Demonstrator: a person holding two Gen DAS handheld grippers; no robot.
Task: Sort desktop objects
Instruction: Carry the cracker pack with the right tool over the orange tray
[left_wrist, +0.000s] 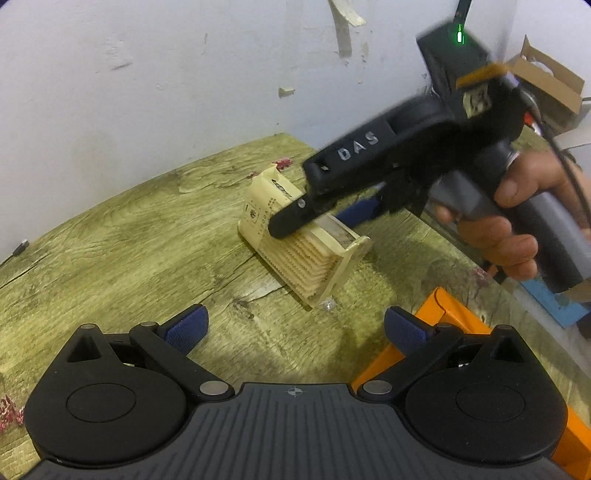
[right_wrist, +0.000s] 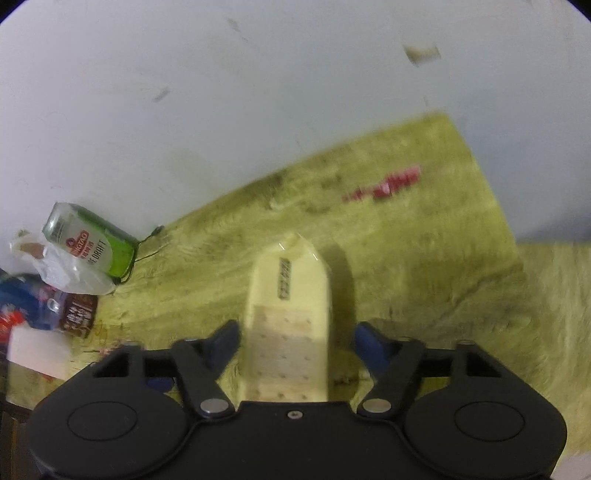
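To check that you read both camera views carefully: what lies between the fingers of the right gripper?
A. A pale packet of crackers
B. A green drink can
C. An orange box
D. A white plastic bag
A: the pale packet of crackers lies on the table between the right gripper's fingers; the green can stands far off by the wall.

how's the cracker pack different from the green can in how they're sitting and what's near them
The cracker pack is pale cream and lies alone between the right gripper pads; the green can is glossy, standing by the wall against a white plastic bag. Both rest on the wood-grain table.
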